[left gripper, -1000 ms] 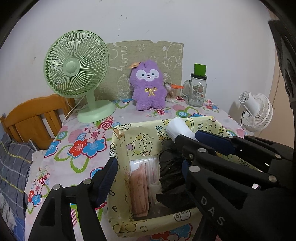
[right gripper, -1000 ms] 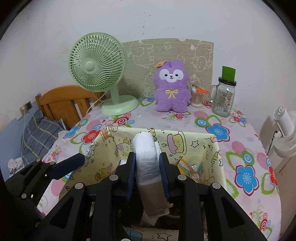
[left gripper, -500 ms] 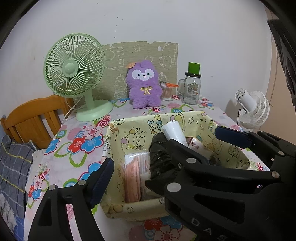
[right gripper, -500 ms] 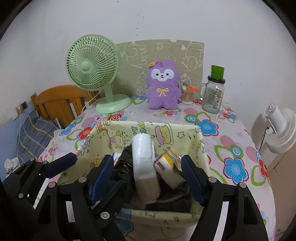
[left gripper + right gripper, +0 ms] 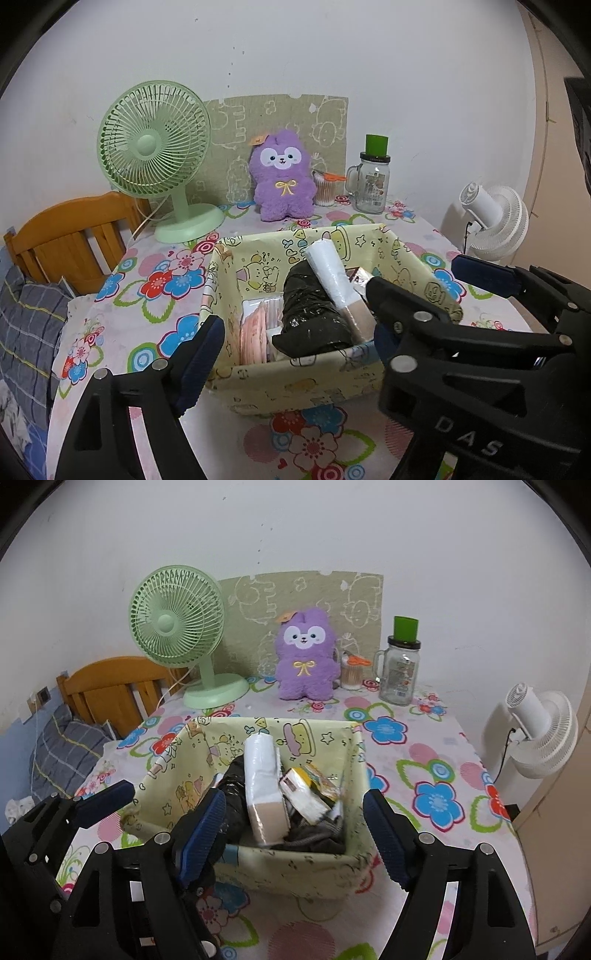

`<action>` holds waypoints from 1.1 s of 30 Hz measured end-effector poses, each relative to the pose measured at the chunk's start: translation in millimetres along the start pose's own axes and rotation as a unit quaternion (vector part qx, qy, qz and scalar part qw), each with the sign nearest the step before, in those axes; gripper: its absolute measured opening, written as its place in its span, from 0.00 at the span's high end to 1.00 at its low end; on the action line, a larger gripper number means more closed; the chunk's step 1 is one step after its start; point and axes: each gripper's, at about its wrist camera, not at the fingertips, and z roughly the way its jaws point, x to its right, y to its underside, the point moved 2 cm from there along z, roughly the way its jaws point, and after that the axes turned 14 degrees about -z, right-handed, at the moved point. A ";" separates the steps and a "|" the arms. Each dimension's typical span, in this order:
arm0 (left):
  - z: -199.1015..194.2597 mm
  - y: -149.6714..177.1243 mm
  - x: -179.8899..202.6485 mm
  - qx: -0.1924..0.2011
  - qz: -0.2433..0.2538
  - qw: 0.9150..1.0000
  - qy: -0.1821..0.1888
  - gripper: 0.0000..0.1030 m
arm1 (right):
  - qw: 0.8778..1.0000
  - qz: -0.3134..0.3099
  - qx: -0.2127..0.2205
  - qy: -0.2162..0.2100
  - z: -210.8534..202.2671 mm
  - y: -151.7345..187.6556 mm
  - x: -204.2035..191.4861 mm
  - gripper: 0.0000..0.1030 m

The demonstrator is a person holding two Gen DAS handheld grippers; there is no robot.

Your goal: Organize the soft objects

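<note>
glossy plastic-wrapped white roll (image 5: 262,775) in a matt fabric basket (image 5: 295,871); fluffy plush toy (image 5: 306,657).

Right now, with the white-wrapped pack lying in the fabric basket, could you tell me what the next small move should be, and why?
Probably draw the right gripper back from the fabric basket. Its fingers stand open and clear of the white-wrapped pack, which leans on the black bundle inside, so that placement looks done. The purple plush by the wall is the only soft thing outside the basket, so likely next.
</note>
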 end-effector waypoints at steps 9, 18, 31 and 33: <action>-19.1 4.2 4.4 0.013 0.004 1.000 0.002 0.15 | 1.000 0.000 0.007 0.022 -29.2 9.9 10.0 0.22; -35.2 8.6 3.3 0.021 -0.001 1.000 0.000 0.11 | 0.999 0.009 0.016 0.031 -51.2 20.0 16.6 0.20; -54.6 13.7 -3.5 0.028 -0.010 1.000 -0.009 0.09 | 0.999 0.015 0.024 0.044 -80.1 32.0 20.8 0.19; -58.1 14.1 -5.4 0.029 -0.011 0.999 -0.010 0.09 | 0.998 0.015 0.027 0.050 -85.6 33.5 21.3 0.19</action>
